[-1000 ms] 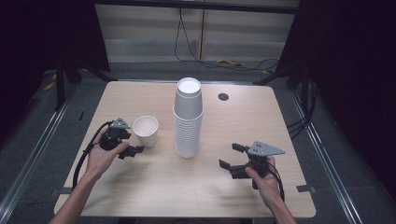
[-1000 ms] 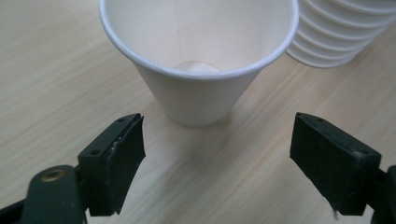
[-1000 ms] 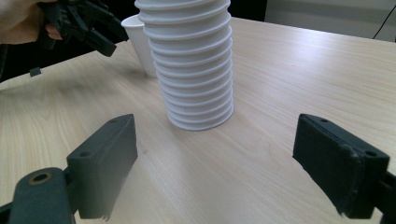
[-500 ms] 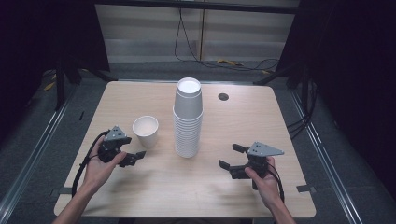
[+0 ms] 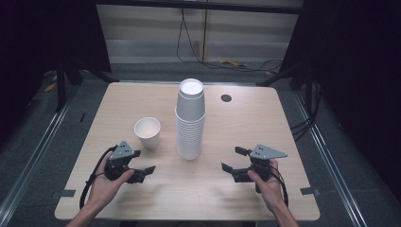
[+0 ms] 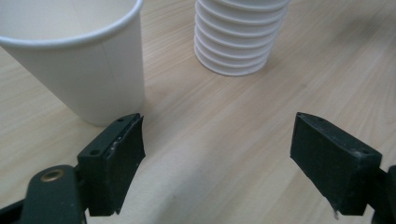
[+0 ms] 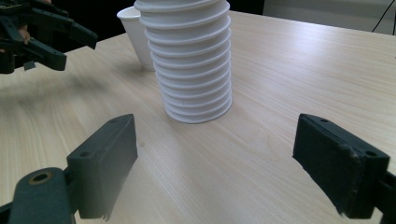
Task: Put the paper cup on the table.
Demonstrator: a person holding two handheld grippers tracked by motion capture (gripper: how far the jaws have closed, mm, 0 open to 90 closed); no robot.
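Pulled back from the single paper cup (image 5: 147, 132) toward the near edge of the wooden surface (image 5: 236, 198), the left gripper (image 5: 142, 164) now sits well short of it, jaws spread wide and empty. Its own view shows the cup just beyond the left jaw, not touching. The cup stands upright, left of the tall stack of paper cups (image 5: 190, 120) at the centre of the surface. On the other side, the right gripper (image 5: 234, 161) rests in the person's right hand (image 5: 265, 182), jaws likewise released, facing the stack across bare wood.
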